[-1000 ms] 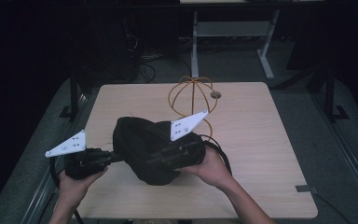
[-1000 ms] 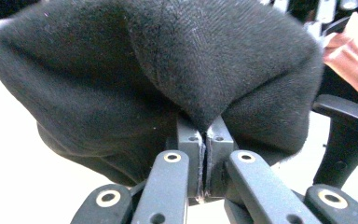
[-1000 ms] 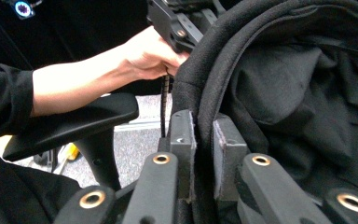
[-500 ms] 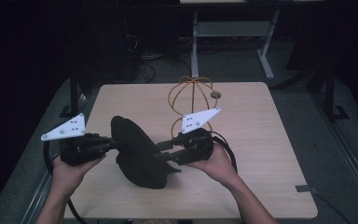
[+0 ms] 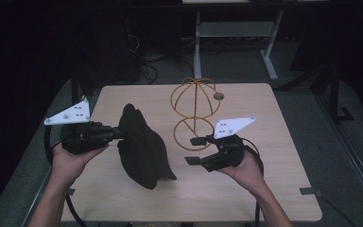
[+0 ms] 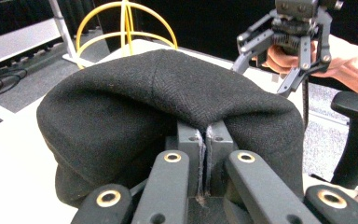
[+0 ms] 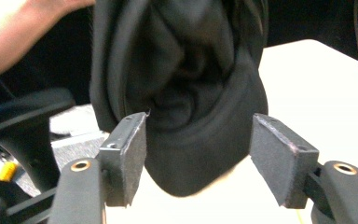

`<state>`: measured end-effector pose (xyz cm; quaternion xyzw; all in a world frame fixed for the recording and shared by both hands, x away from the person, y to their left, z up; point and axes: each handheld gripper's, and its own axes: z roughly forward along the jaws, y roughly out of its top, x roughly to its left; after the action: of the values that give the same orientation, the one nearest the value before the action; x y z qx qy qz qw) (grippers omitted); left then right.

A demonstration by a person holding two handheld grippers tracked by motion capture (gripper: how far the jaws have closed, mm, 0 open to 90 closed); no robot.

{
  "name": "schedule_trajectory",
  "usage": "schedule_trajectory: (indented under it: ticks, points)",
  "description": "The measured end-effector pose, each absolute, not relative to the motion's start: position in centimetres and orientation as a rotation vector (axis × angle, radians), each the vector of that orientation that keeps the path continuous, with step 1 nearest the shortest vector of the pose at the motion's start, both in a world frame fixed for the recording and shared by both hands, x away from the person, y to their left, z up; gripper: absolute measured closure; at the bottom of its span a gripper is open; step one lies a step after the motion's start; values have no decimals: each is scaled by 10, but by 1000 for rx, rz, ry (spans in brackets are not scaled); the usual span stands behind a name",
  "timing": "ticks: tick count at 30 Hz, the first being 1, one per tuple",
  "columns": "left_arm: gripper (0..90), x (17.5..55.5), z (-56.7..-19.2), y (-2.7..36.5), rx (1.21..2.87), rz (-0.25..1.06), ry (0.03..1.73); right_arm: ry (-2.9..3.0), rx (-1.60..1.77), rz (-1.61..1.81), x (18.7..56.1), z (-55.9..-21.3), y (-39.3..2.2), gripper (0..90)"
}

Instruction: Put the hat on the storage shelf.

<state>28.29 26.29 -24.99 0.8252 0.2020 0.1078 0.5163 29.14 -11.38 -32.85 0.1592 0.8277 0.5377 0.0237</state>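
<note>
Pale wood-grain worktop (image 5: 274, 142) carries a black herringbone-wool cap (image 5: 142, 146), soft and domed, lifted on edge near the left side, its brim low. Beyond it stands the yellow wire stand (image 5: 194, 111), bare, so hanging the cap there likely remains. Left tongs (image 5: 116, 134) pinch the cap's rim; right tongs (image 5: 193, 150), just opening, gape empty beside it.

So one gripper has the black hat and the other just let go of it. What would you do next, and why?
Probably bring the open right gripper back to the black hat's free edge and grip it. Its jaws have just been opening, with nothing between them, while the left gripper alone pinches the hat, which hangs limp beside the wire stand. Hanging it there likely needs both grippers.
</note>
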Motion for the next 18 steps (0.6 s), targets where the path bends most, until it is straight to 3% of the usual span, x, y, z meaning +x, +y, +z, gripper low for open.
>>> schedule_trajectory:
  ticks: [18]
  points:
    - [881, 320, -215, 247, 2023, 266, 468, 2455, 778, 1482, 285, -370, -199, 290]
